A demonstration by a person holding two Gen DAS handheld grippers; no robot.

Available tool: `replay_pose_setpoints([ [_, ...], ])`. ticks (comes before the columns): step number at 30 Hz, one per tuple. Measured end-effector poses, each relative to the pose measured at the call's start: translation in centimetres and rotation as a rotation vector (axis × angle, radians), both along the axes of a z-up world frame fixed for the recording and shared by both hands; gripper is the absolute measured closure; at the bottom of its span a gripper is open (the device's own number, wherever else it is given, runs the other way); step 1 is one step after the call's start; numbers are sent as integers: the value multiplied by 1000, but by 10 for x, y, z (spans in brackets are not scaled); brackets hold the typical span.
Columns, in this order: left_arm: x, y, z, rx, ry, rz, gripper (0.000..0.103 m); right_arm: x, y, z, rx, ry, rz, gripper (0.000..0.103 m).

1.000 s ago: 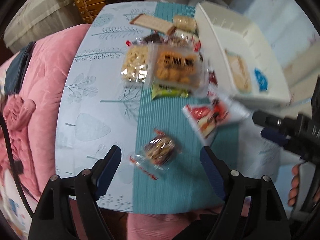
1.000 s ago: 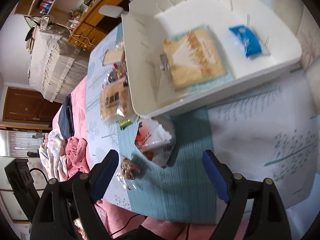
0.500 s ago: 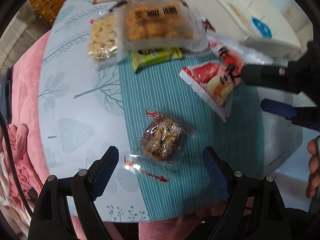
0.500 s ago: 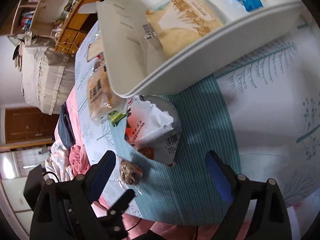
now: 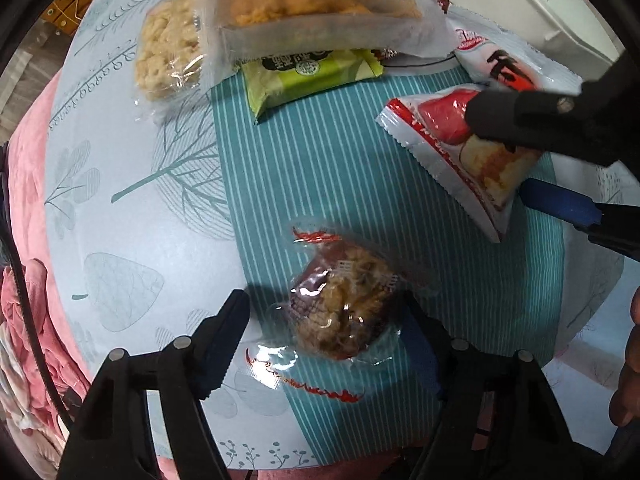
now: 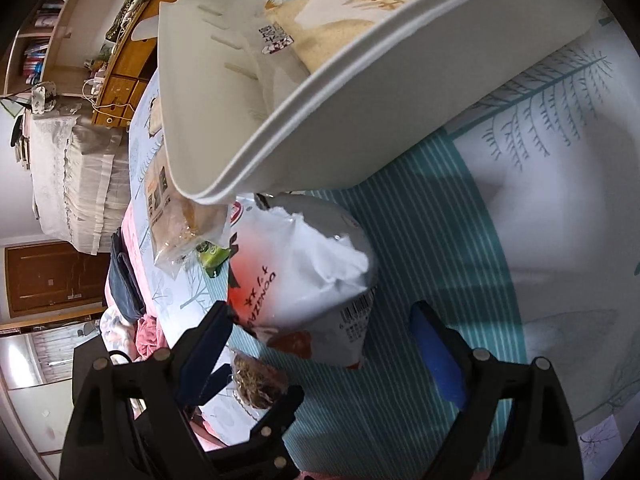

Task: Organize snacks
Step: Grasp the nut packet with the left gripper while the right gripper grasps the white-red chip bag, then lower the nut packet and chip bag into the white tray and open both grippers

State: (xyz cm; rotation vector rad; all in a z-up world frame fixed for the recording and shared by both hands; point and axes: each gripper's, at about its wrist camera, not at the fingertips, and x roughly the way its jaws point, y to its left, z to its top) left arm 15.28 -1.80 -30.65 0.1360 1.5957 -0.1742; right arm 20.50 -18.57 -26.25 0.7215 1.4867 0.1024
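A round brown snack in clear wrap [image 5: 344, 312] lies on the teal striped runner. My left gripper [image 5: 324, 304] points straight down over it, one finger on each side. Its jaws are closing, and the left pad still stands clear of the wrap. A red and white packet [image 6: 304, 280] lies beside the white basket [image 6: 280, 120]. My right gripper [image 6: 322, 312] straddles this packet with its jaws wide and narrowing a little. The same packet [image 5: 440, 160] shows in the left wrist view under the right gripper's black finger [image 5: 520, 120].
The basket holds a beige packet [image 6: 348, 12]. A green packet [image 5: 308, 72], a bag of orange biscuits [image 5: 312, 0] and a bag of pale puffs [image 5: 168, 48] lie at the back. Pink bedding [image 5: 24, 240] borders the table's left edge. A hand [image 5: 628, 360] is at the right.
Both grippers have come down toward the table. The left one now has the brown snack between narrower jaws. The right one has closed in around the red and white packet.
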Motion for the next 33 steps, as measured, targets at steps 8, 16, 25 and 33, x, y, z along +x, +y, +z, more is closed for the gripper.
replay_pose_setpoints([
  [8, 21, 14, 4, 4, 17, 24, 50, 6, 4, 4, 0, -4, 43, 40],
  [16, 37, 46, 6, 9, 122, 140, 51, 8, 8, 20, 19, -10, 112, 41],
  [25, 67, 93, 35, 47, 142, 290, 51, 10, 27, 57, 69, -102, 301, 47],
  [33, 100, 111, 96, 24, 85, 375, 50, 11, 34, 120, 30, -345, 522, 47],
])
